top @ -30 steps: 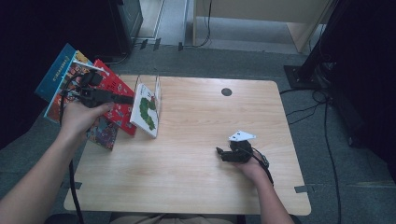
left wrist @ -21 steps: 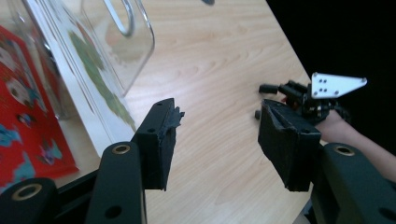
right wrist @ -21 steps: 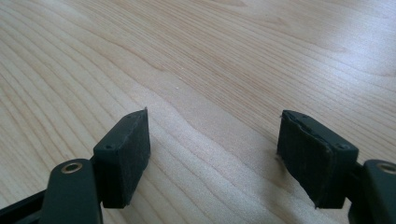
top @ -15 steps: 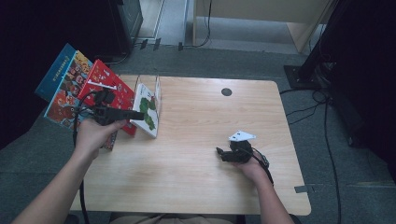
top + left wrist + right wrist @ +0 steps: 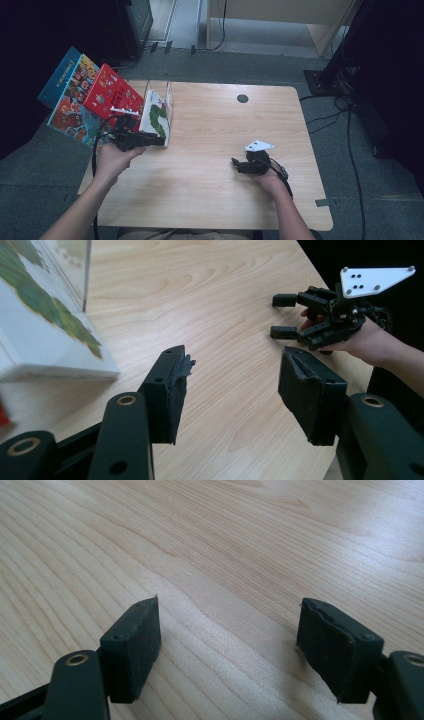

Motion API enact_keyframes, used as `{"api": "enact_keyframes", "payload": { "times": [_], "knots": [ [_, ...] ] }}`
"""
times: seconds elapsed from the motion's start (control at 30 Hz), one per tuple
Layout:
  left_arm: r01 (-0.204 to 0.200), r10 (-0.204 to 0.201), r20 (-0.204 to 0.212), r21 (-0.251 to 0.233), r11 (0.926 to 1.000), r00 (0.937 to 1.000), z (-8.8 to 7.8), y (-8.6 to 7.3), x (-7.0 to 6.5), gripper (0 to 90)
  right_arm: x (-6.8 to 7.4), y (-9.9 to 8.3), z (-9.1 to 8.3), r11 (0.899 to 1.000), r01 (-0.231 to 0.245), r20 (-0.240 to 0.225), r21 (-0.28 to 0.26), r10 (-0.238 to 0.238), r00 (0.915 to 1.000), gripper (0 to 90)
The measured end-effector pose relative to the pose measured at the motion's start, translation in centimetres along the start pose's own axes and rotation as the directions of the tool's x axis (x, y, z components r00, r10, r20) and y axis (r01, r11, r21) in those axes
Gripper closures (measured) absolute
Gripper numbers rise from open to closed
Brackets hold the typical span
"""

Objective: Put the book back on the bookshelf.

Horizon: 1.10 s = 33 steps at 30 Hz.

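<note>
Near table's left edge [image 5: 131, 85], I am holding left tongs [image 5: 161, 141] open beside caterpillar book [image 5: 156, 116], ungrasped; right tongs [image 5: 233, 164] resting open.

My wooden counter [image 5: 210, 150] carries a clear stand [image 5: 159, 95] holding a caterpillar book [image 5: 154, 116] at its left edge.

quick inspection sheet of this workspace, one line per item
surface: light wood table, bare in the middle, dark round hole near the far edge
job's things: caterpillar picture book leaning in a clear stand at the table's left
clutter: red book and blue book at the left edge
grippers: left gripper open, nothing between the jaws, near the caterpillar picture book; right gripper open, low over the table
cables: one trails from each gripper; more on the floor at right
surroundings: grey floor, dark furniture
</note>
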State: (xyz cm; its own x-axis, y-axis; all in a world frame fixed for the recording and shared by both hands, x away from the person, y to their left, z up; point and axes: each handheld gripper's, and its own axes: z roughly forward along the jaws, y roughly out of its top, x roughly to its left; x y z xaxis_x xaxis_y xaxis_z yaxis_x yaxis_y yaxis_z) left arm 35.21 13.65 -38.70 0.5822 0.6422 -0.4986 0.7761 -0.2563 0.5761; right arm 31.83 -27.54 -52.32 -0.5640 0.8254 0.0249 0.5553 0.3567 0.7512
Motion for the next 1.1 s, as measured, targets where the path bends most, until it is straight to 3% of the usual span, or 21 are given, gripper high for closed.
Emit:
{"api": "enact_keyframes", "payload": {
  "times": [0.27,0.5,0.57,0.67,0.8,0.9,1.0,1.1],
  "knots": [
    [-0.038,0.038,-0.006,0.014,0.9992,0.9993,1.9,-1.8,0.3,45.0,0.0,0.0,0.0,1.0,0.0,0.0,0.0,0.0,1.0,25.5],
    [-0.026,0.027,-0.017,0.023,0.9994,0.9995,3.9,-3.5,1.4,44.9,0.0,0.0,0.0,1.0,0.0,0.001,0.0,0.0,1.0,25.5],
    [-0.015,0.015,-0.001,0.023,0.9996,0.9999,4.3,-3.8,1.8,44.8,0.0,0.0,0.0,1.0,0.0,0.001,0.0,0.0,1.0,25.5],
    [-0.043,0.043,-0.015,0.032,0.9986,0.9989,4.9,-4.2,2.0,44.9,0.0,0.0,0.0,1.0,0.0,0.001,0.0,0.0,1.0,25.5],
    [-0.05,0.051,-0.022,0.032,0.9982,0.9985,5.5,-4.7,2.3,44.8,0.0,0.0,0.0,1.0,0.0,0.001,0.0,0.0,1.0,25.5],
    [-0.047,0.048,-0.028,0.029,0.9985,0.9985,6.0,-5.2,2.7,44.8,0.0,0.0,0.0,1.0,0.0,0.001,0.0,0.0,1.0,25.5],
    [-0.021,0.021,-0.01,0.02,0.9996,0.9997,6.4,-5.6,3.3,44.8,0.0,0.0,0.0,1.0,0.0,0.001,0.0,0.0,1.0,25.5],
    [-0.036,0.037,-0.032,0.037,0.9987,0.9988,7.0,-6.0,3.7,44.8,0.0,0.0,0.0,1.0,0.0,0.0,0.0,0.0,1.0,25.5]
  ]
}}
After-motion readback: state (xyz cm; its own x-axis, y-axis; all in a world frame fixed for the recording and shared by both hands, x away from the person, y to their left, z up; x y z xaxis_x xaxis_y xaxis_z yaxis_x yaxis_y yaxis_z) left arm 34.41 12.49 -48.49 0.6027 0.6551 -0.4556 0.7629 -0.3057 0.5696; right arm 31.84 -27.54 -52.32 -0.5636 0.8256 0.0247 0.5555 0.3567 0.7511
